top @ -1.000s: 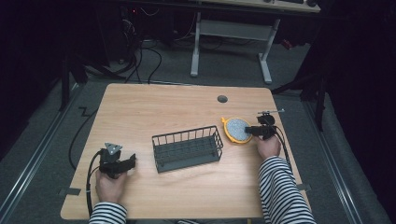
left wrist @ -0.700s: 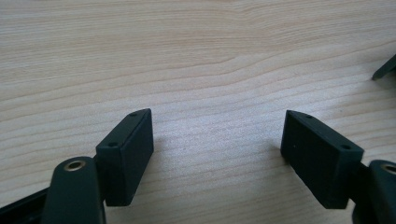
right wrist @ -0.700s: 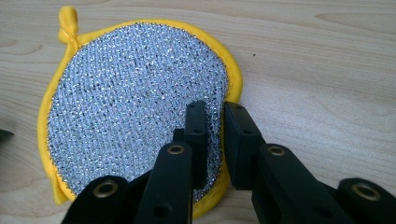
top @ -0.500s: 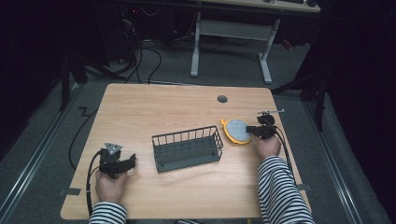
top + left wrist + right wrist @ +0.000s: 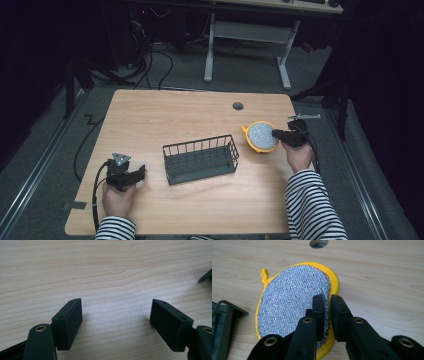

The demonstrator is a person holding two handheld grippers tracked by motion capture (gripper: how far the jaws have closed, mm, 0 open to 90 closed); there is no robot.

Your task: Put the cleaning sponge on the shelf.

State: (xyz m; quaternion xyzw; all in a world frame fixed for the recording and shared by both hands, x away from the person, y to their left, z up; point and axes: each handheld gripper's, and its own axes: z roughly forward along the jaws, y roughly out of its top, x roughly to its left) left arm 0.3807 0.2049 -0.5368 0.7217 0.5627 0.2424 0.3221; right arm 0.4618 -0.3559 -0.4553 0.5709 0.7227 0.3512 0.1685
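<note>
left gripper is resting on the table near the front left corner, jaws spread wide with nothing between them. wire basket is sitting mid-table, looking empty. right gripper is pinching the near edge of the yellow-rimmed silver scrubbing pad, jaws nearly closed on it, pad lying flat just right of the basket; if it's going into the basket, that's not yet done.
</note>
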